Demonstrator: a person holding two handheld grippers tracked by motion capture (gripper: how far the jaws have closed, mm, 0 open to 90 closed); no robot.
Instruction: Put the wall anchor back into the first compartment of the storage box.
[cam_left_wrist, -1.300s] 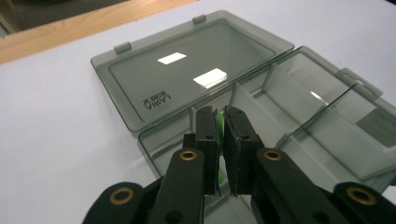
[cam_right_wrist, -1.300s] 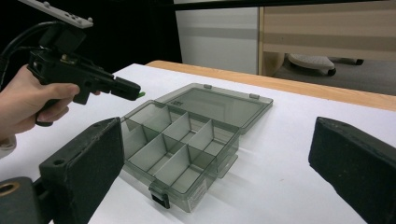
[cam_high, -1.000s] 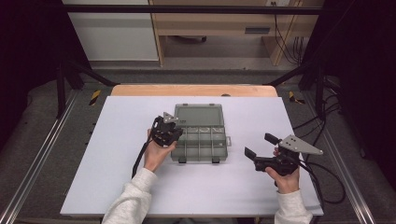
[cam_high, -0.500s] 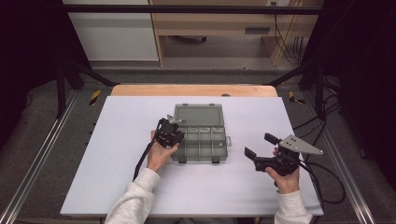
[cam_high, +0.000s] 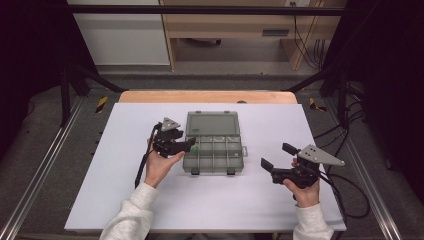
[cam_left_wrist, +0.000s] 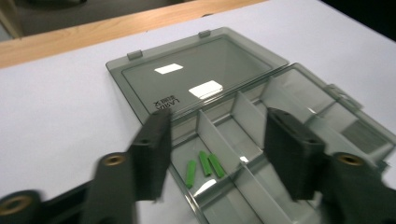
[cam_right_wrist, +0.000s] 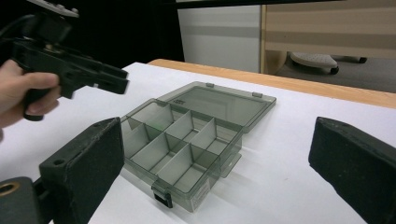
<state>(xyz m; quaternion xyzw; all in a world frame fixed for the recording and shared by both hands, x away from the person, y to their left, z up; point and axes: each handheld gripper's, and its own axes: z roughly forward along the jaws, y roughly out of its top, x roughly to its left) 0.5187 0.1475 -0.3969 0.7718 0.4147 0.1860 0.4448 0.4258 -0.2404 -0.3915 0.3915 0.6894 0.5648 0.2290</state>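
Left gripper (cam_high: 189, 144), held in the person's left hand (cam_high: 161, 167), hangs over the near-left corner of the smoke-grey, translucent plastic compartment box (cam_high: 214, 154), which lies on the white tabletop (cam_high: 120, 190) with its hinged lid (cam_high: 212, 123) folded flat away from the person. The jaws have just been opening and now stand about half apart with nothing between them. In the left gripper view, three short green plastic pegs (cam_left_wrist: 203, 165) lie loose in the compartment directly beneath and between the jaw tips, close together, two nearly touching and one angled slightly aside. The neighbouring cells, toward the right gripper, look bare as far as the views show. Right gripper (cam_high: 276, 157), in the right hand (cam_high: 301, 190), rests low beside the box's right end, apart from it, with its jaws spread wide and holding nothing; the right gripper view looks past them at the divided tray and the lid beyond. Judged risks from this position: if the left gripper descends again, a jaw tip could land on a thin divider wall and shove the light, unsteadied box across the smooth tabletop. A closure aimed at one peg may catch two, or pinch one off-centre so that it flicks into another cell. The flat-lying lid could be struck by a careless sweep over the box.
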